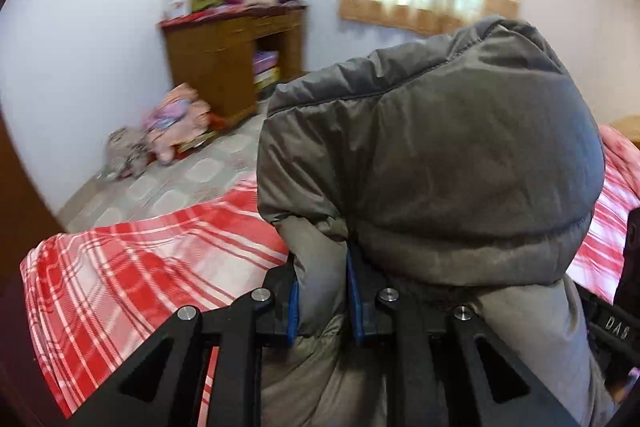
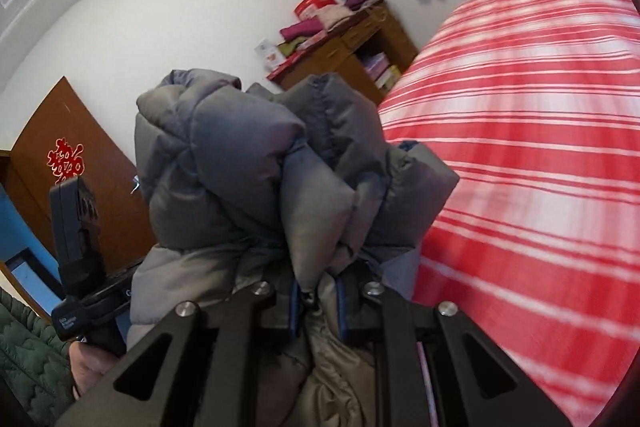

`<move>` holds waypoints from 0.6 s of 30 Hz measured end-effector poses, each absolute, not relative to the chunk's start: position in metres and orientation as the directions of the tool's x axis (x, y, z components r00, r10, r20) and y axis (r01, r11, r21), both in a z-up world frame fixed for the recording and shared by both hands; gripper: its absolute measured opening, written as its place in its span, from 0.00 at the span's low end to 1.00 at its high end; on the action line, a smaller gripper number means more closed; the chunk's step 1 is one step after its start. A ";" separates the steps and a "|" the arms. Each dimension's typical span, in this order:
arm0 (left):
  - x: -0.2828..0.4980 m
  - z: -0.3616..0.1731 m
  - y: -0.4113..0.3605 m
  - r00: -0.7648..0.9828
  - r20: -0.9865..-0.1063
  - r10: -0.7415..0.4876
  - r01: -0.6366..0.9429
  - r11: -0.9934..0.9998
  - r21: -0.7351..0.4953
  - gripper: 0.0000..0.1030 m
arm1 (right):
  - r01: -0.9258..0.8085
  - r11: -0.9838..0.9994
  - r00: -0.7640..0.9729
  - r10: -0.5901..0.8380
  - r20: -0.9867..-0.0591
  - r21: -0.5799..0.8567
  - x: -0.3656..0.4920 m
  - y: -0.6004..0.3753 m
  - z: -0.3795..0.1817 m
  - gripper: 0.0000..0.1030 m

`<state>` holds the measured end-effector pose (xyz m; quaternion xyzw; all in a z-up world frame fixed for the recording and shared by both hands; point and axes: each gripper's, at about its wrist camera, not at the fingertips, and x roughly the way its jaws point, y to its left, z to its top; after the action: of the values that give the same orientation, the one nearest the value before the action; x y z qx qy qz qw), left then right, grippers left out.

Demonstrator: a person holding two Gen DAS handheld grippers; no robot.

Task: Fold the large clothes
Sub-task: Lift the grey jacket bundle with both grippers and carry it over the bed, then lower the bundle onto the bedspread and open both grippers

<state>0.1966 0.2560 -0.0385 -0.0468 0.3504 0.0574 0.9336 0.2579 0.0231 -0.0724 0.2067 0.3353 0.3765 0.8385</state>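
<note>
A grey puffer jacket [image 1: 432, 155] is hanging bunched above the red plaid bed [image 1: 132, 267], with the left hand-held gripper [image 1: 322, 291] and right hand-held gripper [image 2: 318, 297] each clenching a fold of it, both angling downward. Its bulk is blocking much of both views; a wooden desk [image 1: 224, 59] piled with clothes is standing against the far wall.

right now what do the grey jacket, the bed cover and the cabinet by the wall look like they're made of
Grey jacket: puffy quilted synthetic shell, likely nylon or polyester, with a slight sheen; stitched channels bulge as if padded.
Bed cover: thin woven cloth, probably cotton, matte; the red and white plaid creases softly.
Cabinet: brown wood or wood veneer, smooth; blur hides any grain.
</note>
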 end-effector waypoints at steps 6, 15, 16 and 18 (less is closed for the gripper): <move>0.244 -0.083 0.282 0.672 -0.719 0.177 -0.238 0.971 0.016 0.19 | -0.470 0.679 0.472 0.733 -0.490 0.564 0.310 0.058 -0.116 0.17; 0.269 -0.122 0.290 0.616 -0.733 0.287 -0.304 0.946 0.115 0.27 | -0.367 0.763 0.493 0.645 -0.584 0.532 0.328 0.044 -0.145 0.26; 0.269 -0.123 0.286 0.613 -0.727 0.310 -0.304 0.942 0.145 0.28 | -0.357 0.786 0.507 0.617 -0.602 0.505 0.324 0.044 -0.143 0.30; 0.268 -0.123 0.280 0.611 -0.715 0.338 -0.298 0.936 0.187 0.31 | -0.332 0.829 0.539 0.558 -0.631 0.450 0.312 0.036 -0.133 0.48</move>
<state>0.2677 0.2798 -0.1227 0.0247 0.4035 0.1773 0.8973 0.3123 0.0356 -0.1331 0.1394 0.4057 0.2568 0.8660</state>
